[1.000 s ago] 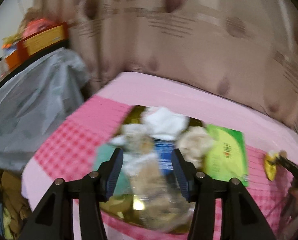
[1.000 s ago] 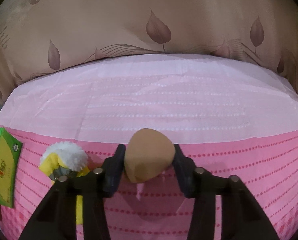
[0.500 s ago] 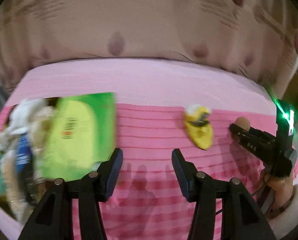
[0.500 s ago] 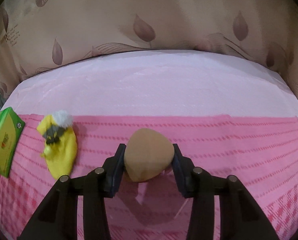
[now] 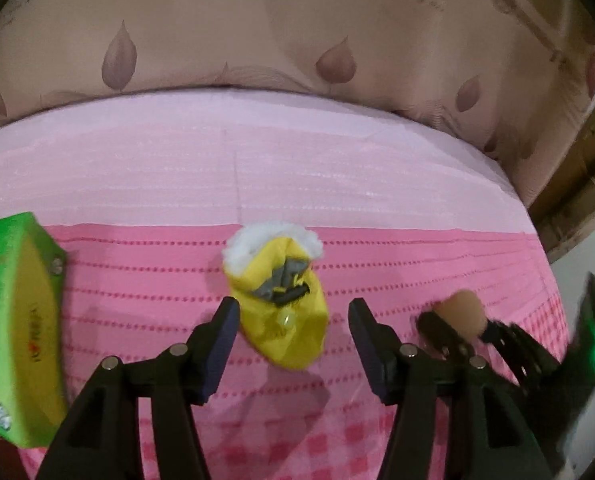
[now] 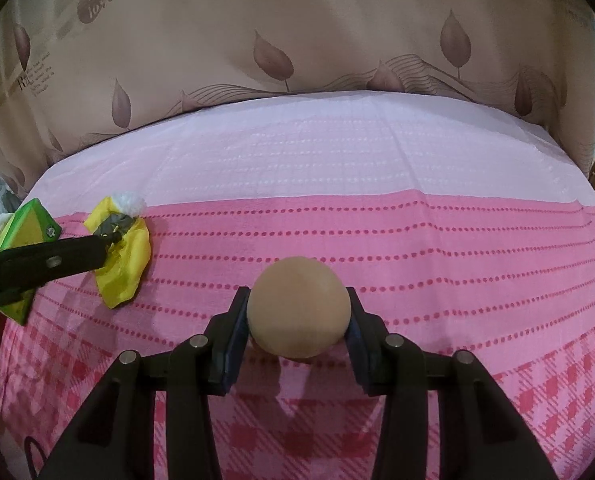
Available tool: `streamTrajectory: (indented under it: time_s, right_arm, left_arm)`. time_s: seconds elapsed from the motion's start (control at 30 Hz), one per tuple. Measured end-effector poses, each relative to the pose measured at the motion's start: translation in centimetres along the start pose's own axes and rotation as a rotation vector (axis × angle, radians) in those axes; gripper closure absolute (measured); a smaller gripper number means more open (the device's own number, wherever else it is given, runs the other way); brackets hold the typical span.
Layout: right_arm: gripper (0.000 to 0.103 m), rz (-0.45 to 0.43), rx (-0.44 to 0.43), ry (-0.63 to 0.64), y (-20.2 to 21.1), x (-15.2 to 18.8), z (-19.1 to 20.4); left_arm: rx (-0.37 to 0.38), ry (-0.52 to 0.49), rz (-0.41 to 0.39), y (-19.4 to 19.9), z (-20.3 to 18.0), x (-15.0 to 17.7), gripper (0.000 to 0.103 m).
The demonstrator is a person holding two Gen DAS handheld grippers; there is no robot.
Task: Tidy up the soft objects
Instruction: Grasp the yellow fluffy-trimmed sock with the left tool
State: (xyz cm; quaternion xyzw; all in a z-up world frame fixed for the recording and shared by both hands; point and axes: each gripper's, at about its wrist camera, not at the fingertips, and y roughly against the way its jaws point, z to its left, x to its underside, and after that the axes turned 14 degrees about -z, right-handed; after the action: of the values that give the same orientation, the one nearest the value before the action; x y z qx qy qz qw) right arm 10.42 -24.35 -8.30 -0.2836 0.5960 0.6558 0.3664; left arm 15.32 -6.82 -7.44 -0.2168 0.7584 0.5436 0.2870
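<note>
Our left gripper (image 5: 293,334) has its jaws spread and has just been widening them; the yellow soft toy (image 5: 283,312) with the white fluffy trim lies on the pink cloth (image 5: 377,248) between the tips, slightly ahead, and the pads don't press on it, so nothing is grasped yet. To the left of that claw is the green box (image 5: 13,320), lying flat near the cloth's edge. To its right, just beside, our right gripper (image 6: 297,314) is clenched on the tan soft ball (image 6: 299,306), both pads squeezing its sides and the ball held just above the cloth, as far as we can judge. Seen from the right claw, the yellow toy sits well off to the left with the left claw's finger over it, and the green box is just beyond that. Ahead of both claws the cloth turns to a paler pink band, then the leaf-print curtain (image 6: 297,40). Progress, as we judge it: partial. One soft item is in hand but not placed, one is lined up for pickup. Whatever collection spot we're using isn't clearly in view here, only a sliver of white stuff past the green box. Left to do: close on the toy, carry both over, drop them.
</note>
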Motion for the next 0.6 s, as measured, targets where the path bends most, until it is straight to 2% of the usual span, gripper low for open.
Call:
streamTrajectory:
  time_s: [0.17,0.33,0.5,0.6]
  right_arm:
    - [0.06,0.002,-0.003,0.001,0.1,0.0,0.0]
    - [0.059,0.004,-0.007,0.0,0.0,-0.1,0.0]
    - [0.058,0.004,-0.011,-0.003,-0.1,-0.1,0.0]
    - [0.058,0.004,-0.01,-0.001,-0.1,0.0,0.1]
  left_arm:
    - [-0.042,0.082,0.047,-2.3,0.9,-0.3,0.045]
    - [-0.1,0.008,0.018,-3.3,0.0,-0.8,0.045]
    - [-0.107,-0.032,-0.004,-3.7,-0.2,-0.6,0.046]
    - [-0.116,-0.041,-0.014,-3.5,-0.1,-0.5,0.056]
